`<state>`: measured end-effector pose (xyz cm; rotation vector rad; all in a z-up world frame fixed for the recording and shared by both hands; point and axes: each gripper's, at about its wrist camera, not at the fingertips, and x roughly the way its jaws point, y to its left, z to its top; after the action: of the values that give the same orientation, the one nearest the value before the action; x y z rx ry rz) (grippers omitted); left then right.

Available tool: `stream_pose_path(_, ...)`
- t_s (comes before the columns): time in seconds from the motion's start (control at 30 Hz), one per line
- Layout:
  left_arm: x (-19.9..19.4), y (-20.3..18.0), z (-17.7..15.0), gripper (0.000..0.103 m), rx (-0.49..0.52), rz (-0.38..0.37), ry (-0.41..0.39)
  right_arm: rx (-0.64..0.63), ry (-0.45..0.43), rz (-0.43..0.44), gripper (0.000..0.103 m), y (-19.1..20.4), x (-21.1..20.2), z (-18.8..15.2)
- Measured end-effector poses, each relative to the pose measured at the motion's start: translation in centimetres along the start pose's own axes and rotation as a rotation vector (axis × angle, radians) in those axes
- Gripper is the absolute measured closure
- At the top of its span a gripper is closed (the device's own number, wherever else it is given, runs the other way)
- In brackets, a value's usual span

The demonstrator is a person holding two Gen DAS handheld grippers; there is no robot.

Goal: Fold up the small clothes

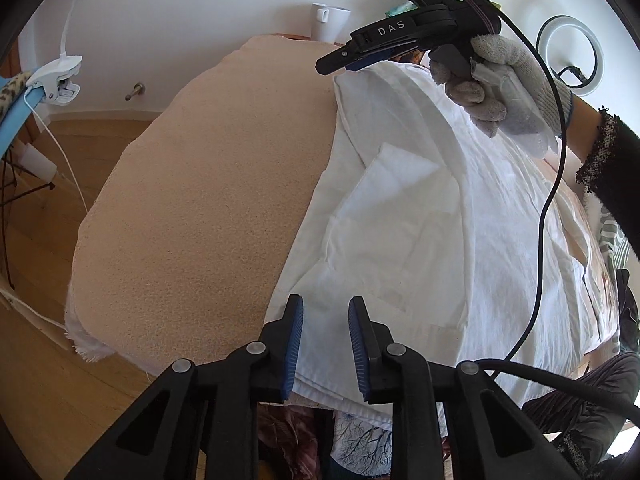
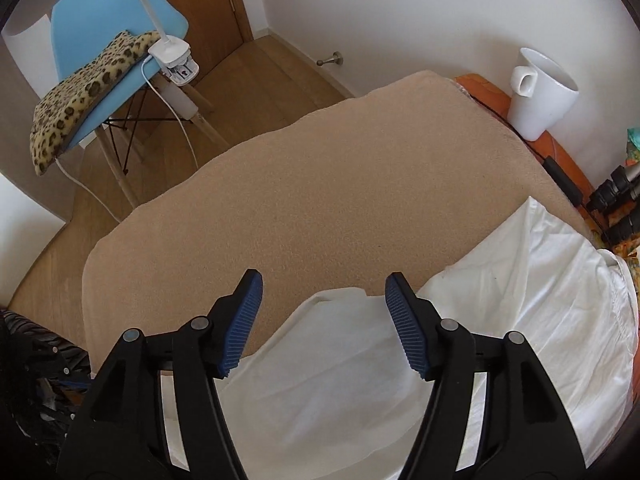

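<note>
A white garment [image 1: 420, 220] lies spread on a beige towel [image 1: 200, 200] that covers the table. My left gripper [image 1: 325, 312] sits low at the garment's near folded edge. Its blue pads stand a narrow gap apart, with the cloth edge between them and not pinched. My right gripper [image 1: 332, 65], held in a gloved hand [image 1: 500, 80], hovers over the garment's far end. In the right wrist view the right gripper [image 2: 323, 280] is open wide above a flat corner of the white garment [image 2: 332, 340], with nothing in its jaws.
A white mug [image 2: 540, 92] stands at the far table edge by the wall. A blue chair [image 2: 100, 20] with a leopard-print cushion and a clip lamp [image 2: 174, 56] stands on the wooden floor to the left. A ring light [image 1: 570, 54] is at the right.
</note>
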<state>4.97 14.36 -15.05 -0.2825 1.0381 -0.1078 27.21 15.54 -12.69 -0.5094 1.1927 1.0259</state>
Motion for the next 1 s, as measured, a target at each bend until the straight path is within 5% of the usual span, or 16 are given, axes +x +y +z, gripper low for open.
stream_pose_path(0.2, 0.7, -0.5, -0.2, 0.083, 0.019, 0.015, 0.01, -0.106, 0.06, 0.051, 0.039, -0.1, 2.2, -0.5)
stream_pose_path(0.33, 0.8, -0.4, -0.2, 0.083, 0.012, 0.012, 0.006, -0.111, 0.042, 0.065, 0.088, -0.6, 2.4, -0.8)
stream_pose_path(0.47, 0.7, -0.5, -0.4, 0.083, 0.019, 0.022, 0.003, -0.123, 0.0, 0.026, 0.096, -0.7, 1.7, -1.3)
stream_pose_path(0.67, 0.4, -1.6, -1.4, 0.083, 0.062, 0.066, -0.001, 0.016, -0.145, -0.114, 0.096, -3.1, -0.4, 0.0)
stream_pose_path(0.8, -0.2, -2.1, -2.2, 0.083, 0.064, 0.068, -0.005, 0.088, -0.102, -0.153, 0.096, -4.2, 0.5, -0.1)
stream_pose_path(0.9, -0.9, -2.6, -3.0, 0.083, 0.071, 0.068, -0.024, 0.084, -0.106, -0.232, 0.062, -3.6, -0.6, -0.5)
stream_pose_path(1.0, -1.6, -3.5, -3.5, 0.083, 0.097, 0.073, -0.061, 0.109, -0.171, -0.195, 0.058, -2.8, -3.4, -1.8)
